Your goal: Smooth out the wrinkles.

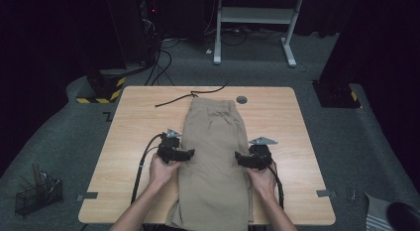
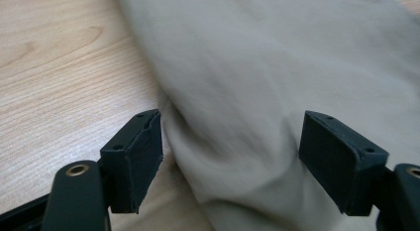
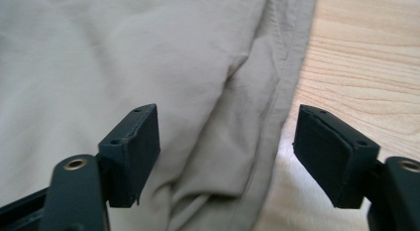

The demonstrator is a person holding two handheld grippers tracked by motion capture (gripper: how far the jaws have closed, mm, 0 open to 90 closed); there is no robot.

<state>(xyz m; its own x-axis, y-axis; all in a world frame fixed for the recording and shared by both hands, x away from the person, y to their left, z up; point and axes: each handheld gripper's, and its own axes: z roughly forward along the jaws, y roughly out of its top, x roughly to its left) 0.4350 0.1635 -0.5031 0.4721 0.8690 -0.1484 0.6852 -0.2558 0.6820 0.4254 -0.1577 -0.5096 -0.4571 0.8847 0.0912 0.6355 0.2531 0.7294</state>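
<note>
Near the person, the left gripper (image 1: 190, 154) and right gripper (image 1: 237, 158) sit at the two side edges of the beige trousers (image 1: 214, 156), both w/ jaws released, cloth between but not pinched. Trousers lie lengthwise on the table (image 1: 277, 117). Probably a folding step; next move needs a fresh grip on the edges.

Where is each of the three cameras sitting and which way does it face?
High view: above the near table edge, looking forward and down on the beige folded cloth garment; forearms, left claw, right claw.
Left gripper view: rides the left claw, facing the garment's edge.
Right gripper view: rides the right claw, facing its seamed edge.
All share garment and light wooden table.
</note>
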